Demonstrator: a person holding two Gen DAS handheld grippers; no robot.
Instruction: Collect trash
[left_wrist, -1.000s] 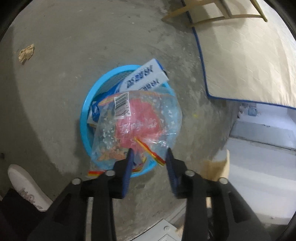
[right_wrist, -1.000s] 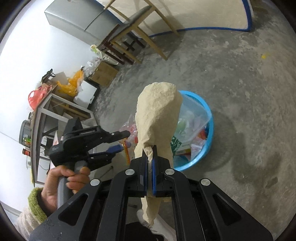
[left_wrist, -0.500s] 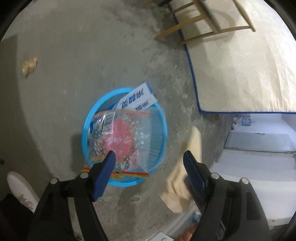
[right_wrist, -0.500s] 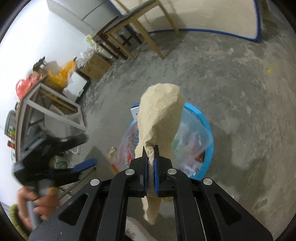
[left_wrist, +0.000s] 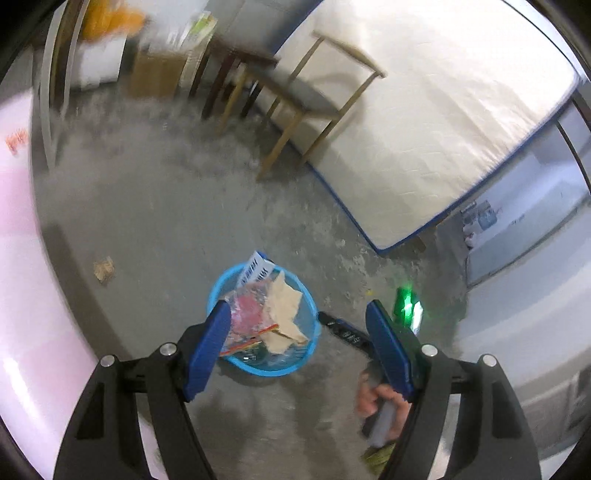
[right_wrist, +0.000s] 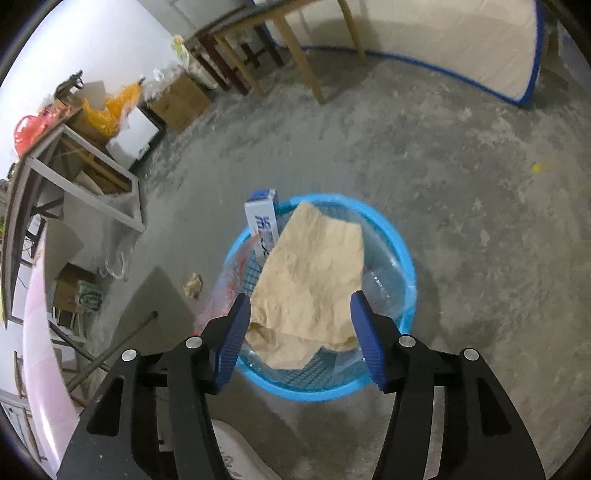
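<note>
A round blue basket stands on the concrete floor, holding a white-and-blue carton, a clear plastic bag with red print and a crumpled tan paper bag. My right gripper hovers just above the basket; its jaws are opening and the tan bag lies free below them. High above the basket, my left gripper is open with nothing in it. A small crumpled scrap of paper lies on the floor beside the basket.
A mattress leans at the back right, with wooden chairs in front of it. Cardboard boxes and a metal-frame table with clutter line the left wall. A white shoe shows at the bottom edge. A hand holds the right gripper.
The left gripper let go of the clear plastic bag into the basket, opened wide and rose far above it. The right gripper opened and dropped the tan paper bag into the basket.
</note>
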